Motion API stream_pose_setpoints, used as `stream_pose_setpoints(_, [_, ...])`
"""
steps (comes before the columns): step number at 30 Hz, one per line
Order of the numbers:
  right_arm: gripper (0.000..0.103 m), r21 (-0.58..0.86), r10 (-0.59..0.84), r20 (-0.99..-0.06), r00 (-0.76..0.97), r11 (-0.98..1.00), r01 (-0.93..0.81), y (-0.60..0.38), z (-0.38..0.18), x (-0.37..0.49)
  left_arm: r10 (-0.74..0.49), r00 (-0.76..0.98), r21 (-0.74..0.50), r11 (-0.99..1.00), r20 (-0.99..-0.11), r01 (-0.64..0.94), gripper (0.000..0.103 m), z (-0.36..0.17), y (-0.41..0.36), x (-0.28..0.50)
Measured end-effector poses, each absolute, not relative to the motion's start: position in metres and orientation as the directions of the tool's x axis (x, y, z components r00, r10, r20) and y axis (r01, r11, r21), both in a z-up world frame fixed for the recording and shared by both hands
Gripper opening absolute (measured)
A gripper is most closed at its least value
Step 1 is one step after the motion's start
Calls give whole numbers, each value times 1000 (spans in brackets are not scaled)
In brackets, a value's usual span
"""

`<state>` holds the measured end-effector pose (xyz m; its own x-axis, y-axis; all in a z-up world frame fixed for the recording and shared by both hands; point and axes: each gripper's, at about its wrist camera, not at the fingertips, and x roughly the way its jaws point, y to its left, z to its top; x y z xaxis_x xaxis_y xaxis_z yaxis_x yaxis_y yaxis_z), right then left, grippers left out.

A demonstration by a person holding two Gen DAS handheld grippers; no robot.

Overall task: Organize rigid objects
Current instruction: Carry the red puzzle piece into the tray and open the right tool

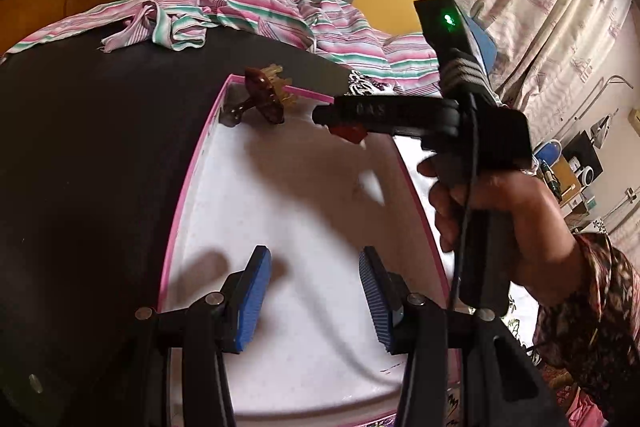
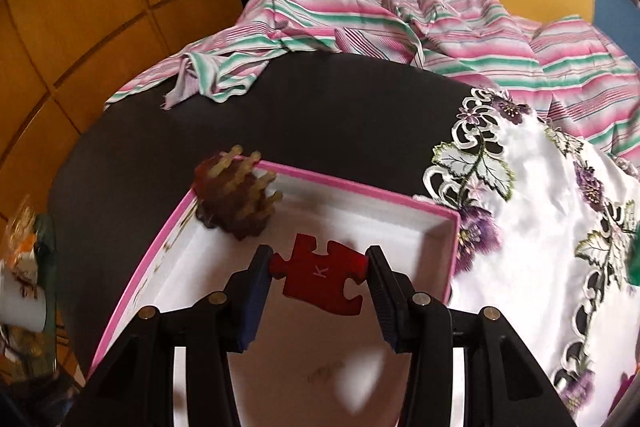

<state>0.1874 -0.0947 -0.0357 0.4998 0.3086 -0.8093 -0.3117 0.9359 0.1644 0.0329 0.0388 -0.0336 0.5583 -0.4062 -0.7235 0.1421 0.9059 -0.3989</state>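
Note:
A red puzzle piece (image 2: 320, 277) marked with a white K is clamped between the pads of my right gripper (image 2: 318, 269), held above the inside of a pink-rimmed white box (image 2: 360, 197). In the left wrist view the same gripper (image 1: 352, 125) reaches in from the right over the box (image 1: 192, 167), the red piece (image 1: 350, 133) peeking below it. A brown hair brush with pale bristles (image 2: 236, 199) leans in the box's far left corner, also seen as the brush (image 1: 264, 99). My left gripper (image 1: 316, 291) hovers open over the box's near part, nothing between its blue pads.
The box sits on a black table (image 2: 300, 111). A pink-and-green striped cloth (image 2: 400, 23) lies along the far edge. A white embroidered cloth (image 2: 540, 247) lies right of the box. A hand and patterned sleeve (image 1: 520, 219) hold the right gripper.

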Motion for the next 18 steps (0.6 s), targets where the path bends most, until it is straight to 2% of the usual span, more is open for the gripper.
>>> stream_pose_setpoints(8, [49, 180, 299, -809, 506, 946, -270, -97, -32, 197, -417, 550, -410, 901, -723, 143, 46, -35, 36, 31])
stream_pose_setpoints(12, [53, 226, 326, -779, 536, 943, -245, -114, -15, 184, -421, 554, -407, 900, -718, 157, 46, -31, 32, 30])
stream_pose_setpoints(16, [63, 248, 339, -746, 574, 940, -233, -138, 4, 158, -441, 551, -420, 891, -708, 174, 46, -28, 26, 29])
stream_pose_setpoints(18, [63, 244, 326, -743, 584, 945, -217, -153, 10, 142, -456, 544, -429, 884, -705, 184, 46, -27, 21, 27])
